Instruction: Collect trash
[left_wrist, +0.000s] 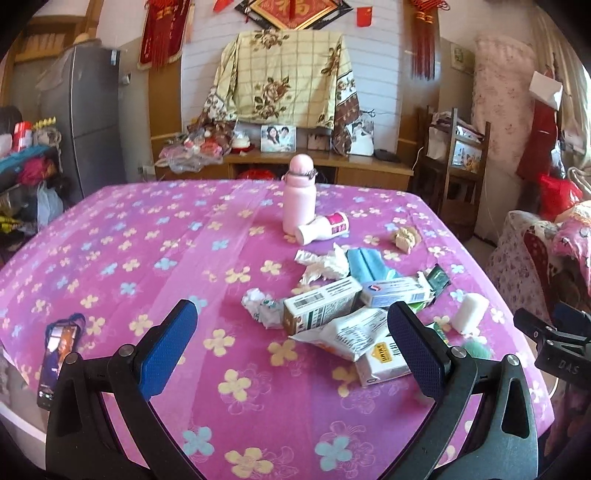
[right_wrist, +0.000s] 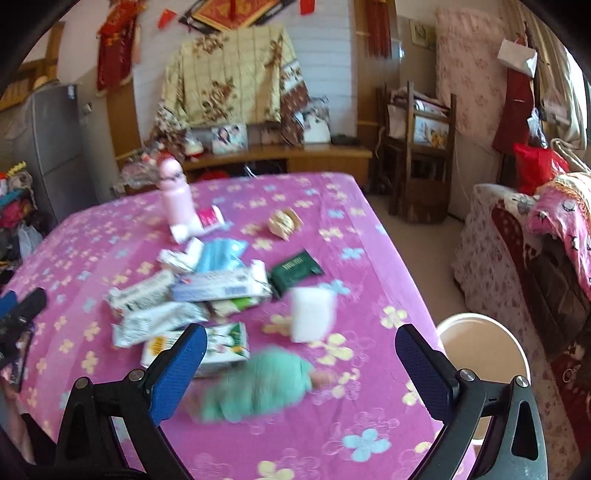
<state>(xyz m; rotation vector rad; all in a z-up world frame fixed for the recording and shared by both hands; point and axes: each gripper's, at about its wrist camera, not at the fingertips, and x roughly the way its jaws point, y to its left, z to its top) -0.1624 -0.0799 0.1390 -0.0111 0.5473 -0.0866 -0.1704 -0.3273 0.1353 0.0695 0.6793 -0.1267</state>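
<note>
pink bottle (left_wrist: 299, 192) upright (behind trash pile (left_wrist: 343, 306)) | phone (left_wrist: 59, 358) apart

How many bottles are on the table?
2: the pink bottle stands upright at the far side; the small white bottle lies against its base. Others may hide under the trash pile.
</note>
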